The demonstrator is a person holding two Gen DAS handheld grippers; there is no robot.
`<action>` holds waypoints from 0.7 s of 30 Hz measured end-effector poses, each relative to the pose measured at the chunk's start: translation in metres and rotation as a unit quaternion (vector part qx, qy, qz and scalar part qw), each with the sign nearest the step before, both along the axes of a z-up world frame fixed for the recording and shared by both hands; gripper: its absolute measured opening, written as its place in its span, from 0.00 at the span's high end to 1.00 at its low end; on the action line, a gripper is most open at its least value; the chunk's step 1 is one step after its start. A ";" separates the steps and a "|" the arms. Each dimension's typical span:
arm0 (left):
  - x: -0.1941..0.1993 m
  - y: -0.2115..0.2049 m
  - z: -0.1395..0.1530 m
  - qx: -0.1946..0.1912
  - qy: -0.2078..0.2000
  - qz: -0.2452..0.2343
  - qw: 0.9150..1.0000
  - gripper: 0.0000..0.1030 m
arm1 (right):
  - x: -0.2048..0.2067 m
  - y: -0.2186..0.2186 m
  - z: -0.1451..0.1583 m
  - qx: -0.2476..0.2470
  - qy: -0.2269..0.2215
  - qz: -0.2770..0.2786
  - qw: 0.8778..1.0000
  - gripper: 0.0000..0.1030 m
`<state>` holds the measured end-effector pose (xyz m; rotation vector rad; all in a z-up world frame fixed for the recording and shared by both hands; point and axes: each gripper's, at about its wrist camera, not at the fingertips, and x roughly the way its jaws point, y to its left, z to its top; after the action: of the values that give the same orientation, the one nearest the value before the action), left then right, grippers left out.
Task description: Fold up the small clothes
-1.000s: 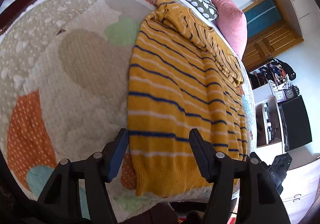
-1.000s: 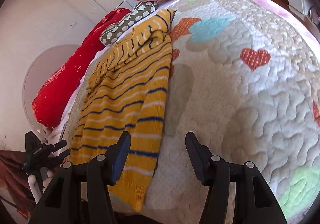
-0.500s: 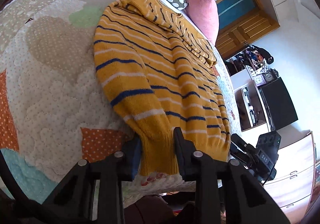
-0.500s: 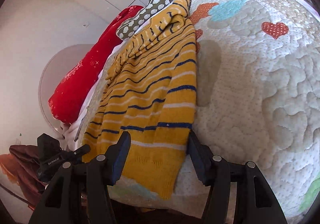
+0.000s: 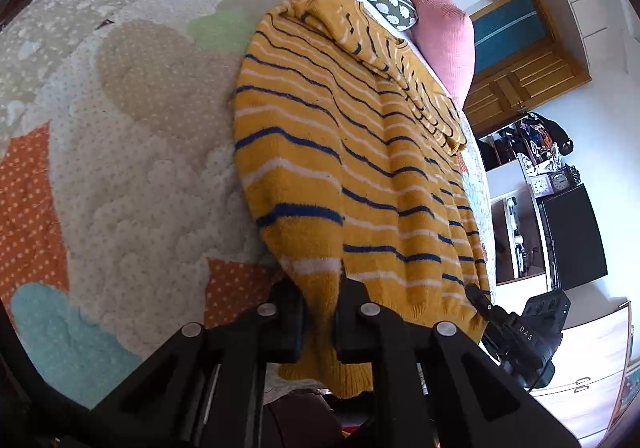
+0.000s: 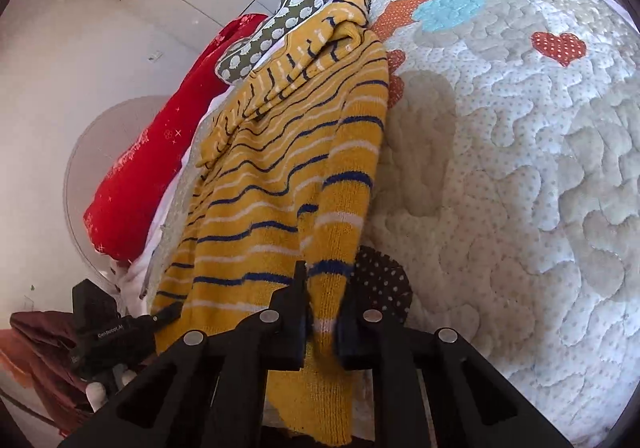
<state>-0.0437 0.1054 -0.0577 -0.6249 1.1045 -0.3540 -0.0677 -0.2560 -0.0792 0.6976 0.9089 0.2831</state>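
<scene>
left gripper (image 5: 320, 322): matte black, silver screws | right gripper (image 6: 322, 324): same, body (image 5: 524, 332) lettered "DAS"

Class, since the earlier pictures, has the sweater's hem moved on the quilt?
Yes. The sweater hem has bunched between both closing tools, lifting off the quilt.

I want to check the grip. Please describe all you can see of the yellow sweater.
The sweater is mustard-yellow fuzzy knit with navy and white stripes and a ribbed hem. It lies flat on the quilt, sleeves folded over near the pillows. The left gripper and right gripper have just closed, each pinching a hem corner.
</scene>
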 end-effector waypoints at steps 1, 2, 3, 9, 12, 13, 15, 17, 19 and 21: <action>-0.005 0.001 0.006 0.003 -0.008 0.001 1.000 0.91 | -0.003 -0.001 0.002 0.004 -0.002 -0.002 1.000 0.90; -0.009 0.002 0.012 0.008 -0.016 0.001 1.000 0.91 | -0.007 -0.002 0.004 0.009 -0.004 -0.001 1.000 0.90; -0.014 0.003 0.018 0.011 -0.024 0.000 1.000 0.91 | -0.010 -0.001 0.007 0.011 -0.006 0.001 1.000 0.90; -0.051 0.010 0.038 0.018 -0.047 -0.013 0.999 0.92 | -0.045 0.001 0.017 0.008 -0.012 0.024 1.000 0.91; -0.070 0.017 0.030 0.017 -0.037 -0.013 0.999 0.91 | -0.070 -0.004 0.017 0.001 -0.010 0.036 0.999 0.91; -0.073 0.018 0.024 0.016 -0.028 -0.015 0.999 0.91 | -0.077 -0.007 0.015 -0.006 -0.009 0.036 0.999 0.91; -0.077 0.022 0.011 0.011 -0.012 -0.016 1.000 0.89 | -0.087 -0.010 0.010 -0.020 -0.001 0.038 0.999 0.91; -0.078 0.030 0.002 0.016 0.001 -0.001 1.000 0.88 | -0.089 -0.011 0.003 -0.029 0.011 0.039 0.999 0.90; -0.079 0.044 -0.001 0.013 -0.001 0.025 1.000 0.85 | -0.088 -0.013 -0.003 -0.035 0.020 0.036 0.999 0.90; -0.081 0.057 -0.004 0.004 -0.005 0.047 0.999 0.62 | -0.086 -0.013 -0.008 -0.038 0.030 0.038 0.998 0.88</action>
<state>-0.1243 0.1622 -0.0612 -0.6651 1.0622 -0.2715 -0.1542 -0.2688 -0.0868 0.6047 0.9993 0.2960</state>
